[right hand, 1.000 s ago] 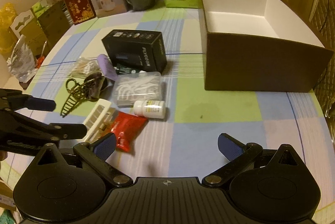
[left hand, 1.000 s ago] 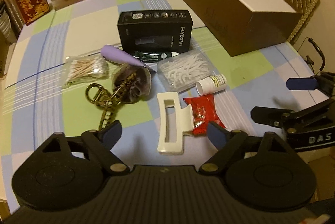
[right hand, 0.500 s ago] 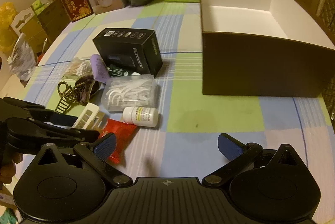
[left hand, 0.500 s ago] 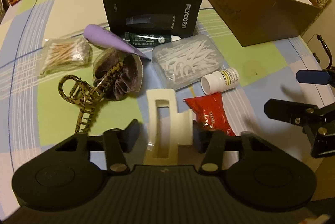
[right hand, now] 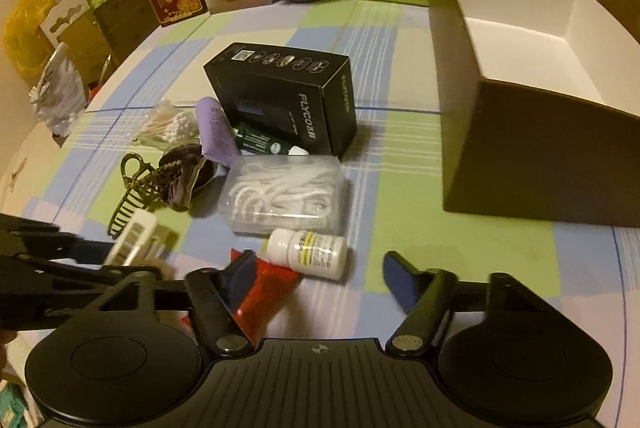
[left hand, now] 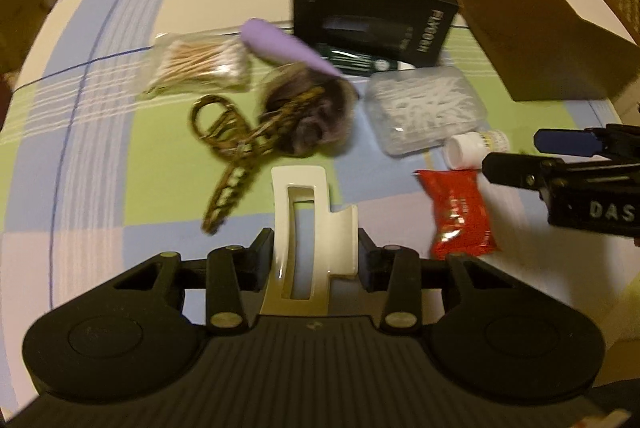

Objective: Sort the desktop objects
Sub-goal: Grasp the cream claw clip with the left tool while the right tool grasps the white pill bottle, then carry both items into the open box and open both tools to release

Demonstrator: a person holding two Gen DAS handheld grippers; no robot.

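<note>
My left gripper (left hand: 312, 256) is shut on a cream hair claw clip (left hand: 310, 224), its pads pressing the clip's two sides just above the checked tablecloth. The right wrist view shows the same clip (right hand: 132, 236) blurred at the left edge. My right gripper (right hand: 320, 276) has its jaws closing around a white pill bottle (right hand: 308, 254) that lies on its side; the pads stand clear of it. Its left finger hangs over a red snack packet (right hand: 268, 292). The left wrist view has the right gripper (left hand: 532, 153) beside that bottle (left hand: 472, 147) and the packet (left hand: 460, 211).
A brown open box (right hand: 540, 155) with a white inside stands at the right. On the cloth lie a black carton (right hand: 288, 95), a clear box of floss picks (right hand: 284, 191), cotton swabs (left hand: 196, 59), a purple tube (left hand: 280, 45), a scrunchie (left hand: 312, 111) and a leopard claw clip (left hand: 228, 163).
My left gripper closed on the cream clip and sank closer to the table. My right gripper slid left to the pill bottle and its jaws narrowed.
</note>
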